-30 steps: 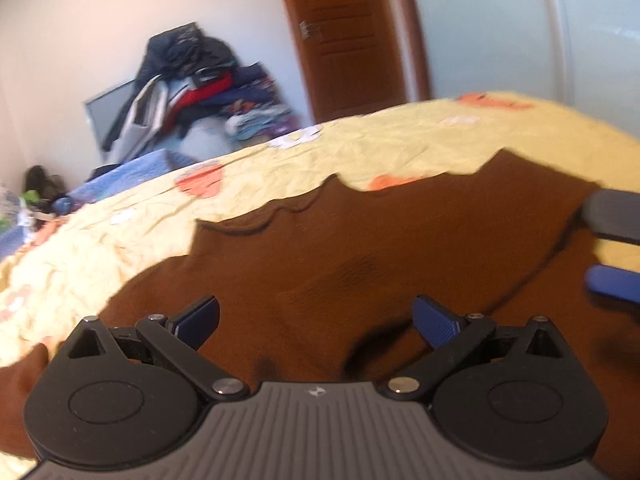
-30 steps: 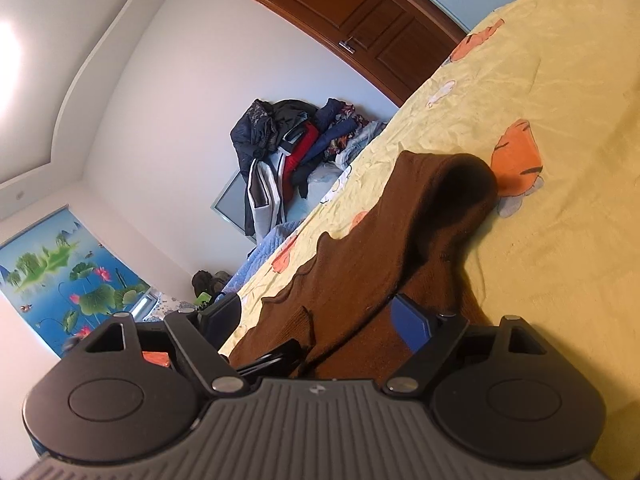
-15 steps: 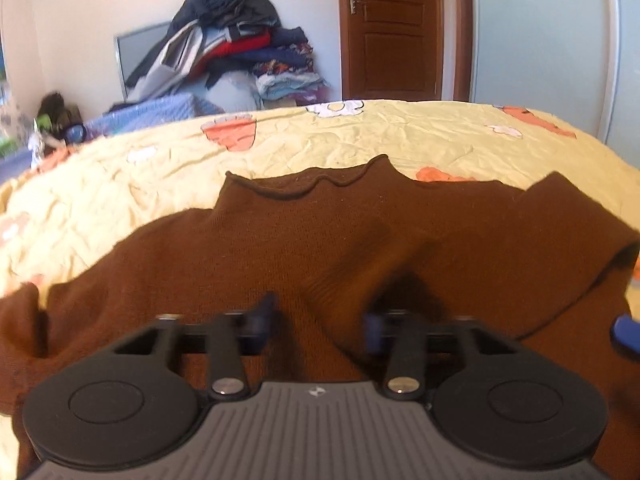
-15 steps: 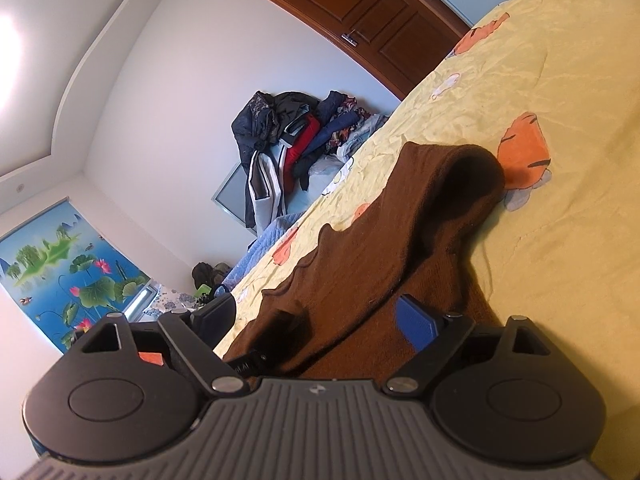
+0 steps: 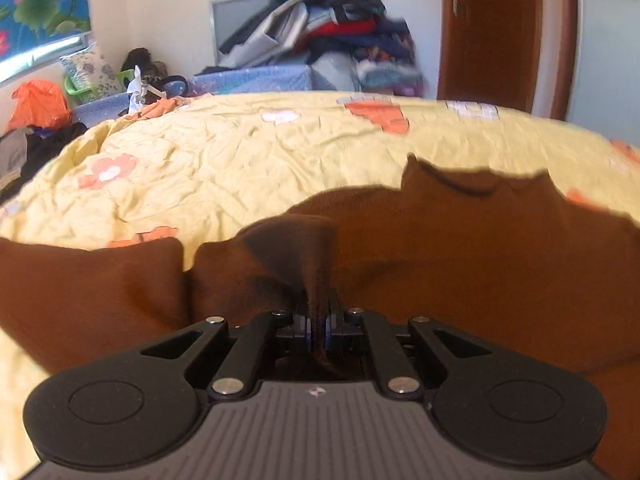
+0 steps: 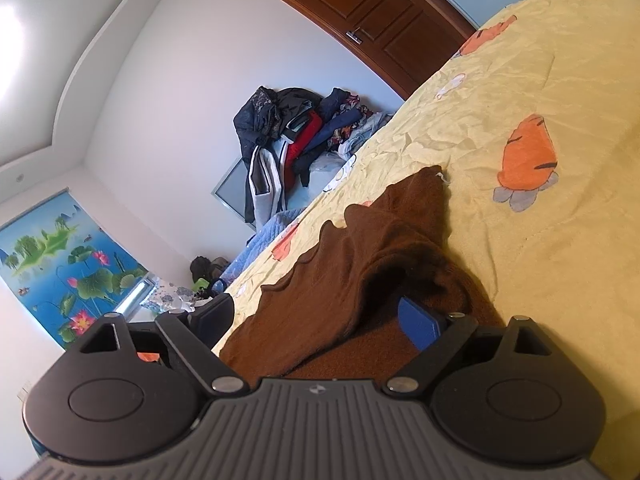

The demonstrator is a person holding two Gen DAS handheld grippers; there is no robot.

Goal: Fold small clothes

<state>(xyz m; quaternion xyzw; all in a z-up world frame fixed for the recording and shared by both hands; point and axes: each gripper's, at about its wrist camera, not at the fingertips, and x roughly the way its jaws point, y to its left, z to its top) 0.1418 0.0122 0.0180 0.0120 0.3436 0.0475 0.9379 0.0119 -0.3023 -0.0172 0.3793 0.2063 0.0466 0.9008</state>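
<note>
Bedroom, daylit. White walls (image 6: 168, 92); stepped white ceiling (image 6: 52, 40). Brown panelled door (image 6: 360, 12). Lotus-print window blind (image 6: 60, 264). Bed under yellow cartoon-print bedspread (image 5: 240, 160). Heaped clothes (image 5: 328, 40) against the far wall, beside a grey-framed panel (image 5: 236, 20).

2 low wrist views (shared: brown sweater (image 5: 460, 248))

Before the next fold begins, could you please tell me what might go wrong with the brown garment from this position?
1. The left tongs are shut on only a thin bunched pleat of the brown sweater, so it might slip out or drag the whole garment askew when pulled.
2. The right tongs stand open with fabric between them but no grip, so that side may trail and wrinkle.
3. The sweater's edge near them is already rumpled on the yellow bedsheet, so a fold could set unevenly.
</note>
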